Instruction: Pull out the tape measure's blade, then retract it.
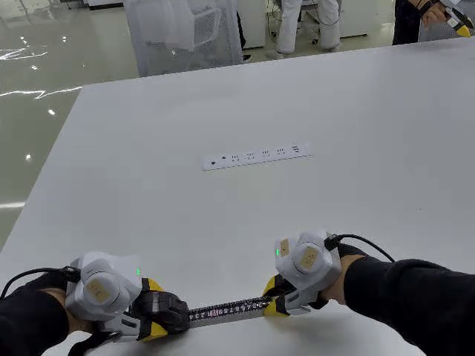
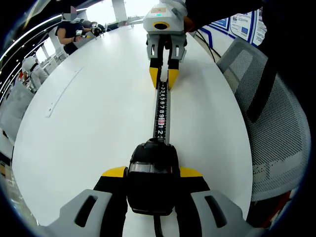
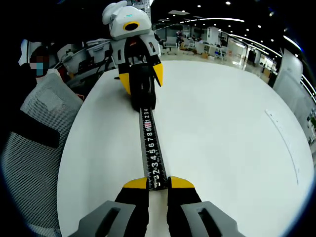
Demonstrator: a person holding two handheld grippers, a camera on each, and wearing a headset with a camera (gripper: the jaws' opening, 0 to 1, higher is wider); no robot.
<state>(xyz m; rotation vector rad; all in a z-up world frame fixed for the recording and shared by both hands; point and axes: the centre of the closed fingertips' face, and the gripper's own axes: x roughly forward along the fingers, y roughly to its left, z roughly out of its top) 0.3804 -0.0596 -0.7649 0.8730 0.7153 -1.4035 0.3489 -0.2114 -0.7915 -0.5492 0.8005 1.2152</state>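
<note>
Right gripper view: blade (image 3: 150,148) numerals read 2–9, a red 10, then 1–4; no brand legible. One tape measure (image 2: 153,190), black body clamped in left gripper (image 2: 152,172); blade tip pinched by right gripper (image 3: 158,183), blade stretched between them over white table (image 1: 371,133). One power strip (image 1: 256,156) mid-table.

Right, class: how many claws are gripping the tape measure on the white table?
2. The left claw clamps the black case; the right claw pinches the tip of the pulled-out blade, to the case's right in the head view.
</note>
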